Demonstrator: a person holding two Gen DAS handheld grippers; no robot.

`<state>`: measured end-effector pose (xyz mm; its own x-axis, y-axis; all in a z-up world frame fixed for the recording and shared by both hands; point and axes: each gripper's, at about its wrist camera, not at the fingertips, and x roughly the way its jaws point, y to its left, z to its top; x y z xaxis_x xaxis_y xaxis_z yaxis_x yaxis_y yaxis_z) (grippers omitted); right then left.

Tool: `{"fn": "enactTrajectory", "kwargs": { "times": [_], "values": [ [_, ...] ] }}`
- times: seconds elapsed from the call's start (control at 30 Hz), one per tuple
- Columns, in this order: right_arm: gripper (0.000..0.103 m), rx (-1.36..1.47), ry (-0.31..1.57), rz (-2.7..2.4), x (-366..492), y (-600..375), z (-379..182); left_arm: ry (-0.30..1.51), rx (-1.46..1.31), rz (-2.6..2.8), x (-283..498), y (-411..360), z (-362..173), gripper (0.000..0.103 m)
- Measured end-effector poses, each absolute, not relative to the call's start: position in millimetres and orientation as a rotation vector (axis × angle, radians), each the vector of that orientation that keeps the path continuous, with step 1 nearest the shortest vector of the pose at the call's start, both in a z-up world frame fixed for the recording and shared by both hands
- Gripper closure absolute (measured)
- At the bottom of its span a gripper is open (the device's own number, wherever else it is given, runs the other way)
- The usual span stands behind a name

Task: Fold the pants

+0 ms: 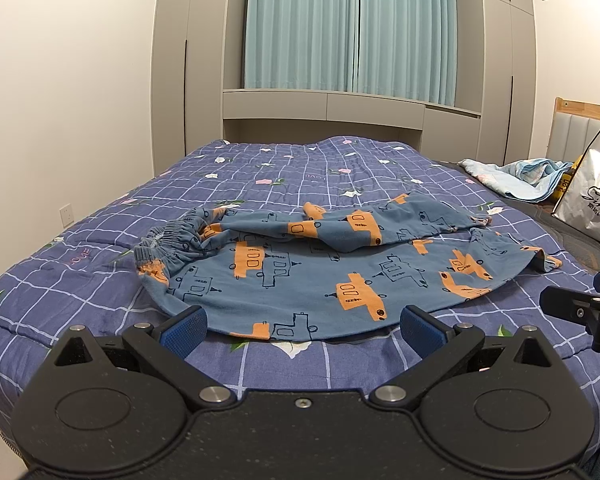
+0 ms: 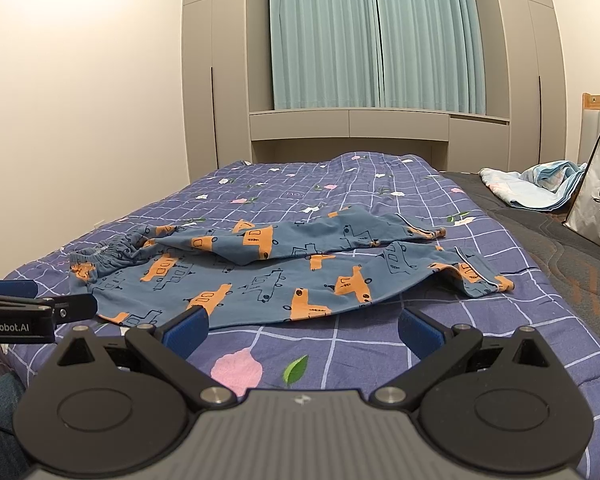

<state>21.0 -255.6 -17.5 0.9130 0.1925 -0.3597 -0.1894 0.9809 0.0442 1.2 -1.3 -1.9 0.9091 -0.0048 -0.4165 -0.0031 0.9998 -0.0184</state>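
Note:
Blue pants (image 1: 320, 276) with orange and outlined vehicle prints lie spread sideways on the bed, elastic waistband (image 1: 168, 240) at the left, leg cuffs at the right. One leg lies rumpled over the other. My left gripper (image 1: 302, 326) is open and empty, just short of the pants' near edge. My right gripper (image 2: 302, 326) is open and empty, a little short of the near edge of the pants (image 2: 284, 272), toward the cuff end (image 2: 484, 280). Each gripper shows at the edge of the other's view.
The bed has a purple checked quilt (image 1: 100, 280) with flower prints. A light blue blanket (image 1: 520, 178) and a white shopping bag (image 1: 596, 196) sit at the right by the headboard. Grey wardrobes and teal curtains stand behind the bed.

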Motion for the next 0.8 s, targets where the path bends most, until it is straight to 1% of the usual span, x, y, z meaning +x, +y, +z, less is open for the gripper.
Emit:
{"fn": "enactTrajectory", "kwargs": {
  "times": [0.53, 0.67, 0.8],
  "values": [
    [0.000, 0.010, 0.375, 0.198, 21.1, -255.6, -18.4, 0.433, -0.024, 0.000, 0.3, -0.6, -2.9, 0.000],
    [0.000, 0.010, 0.394, 0.202, 21.8, -253.9, -20.6, 0.498, -0.055, 0.001, 4.7, 3.0, -7.4, 0.000],
    [0.000, 0.003, 0.472, 0.185, 30.9, -249.7, -24.3, 0.584, -0.078, -0.002, 13.6, 6.6, -13.1, 0.000]
  ]
}}
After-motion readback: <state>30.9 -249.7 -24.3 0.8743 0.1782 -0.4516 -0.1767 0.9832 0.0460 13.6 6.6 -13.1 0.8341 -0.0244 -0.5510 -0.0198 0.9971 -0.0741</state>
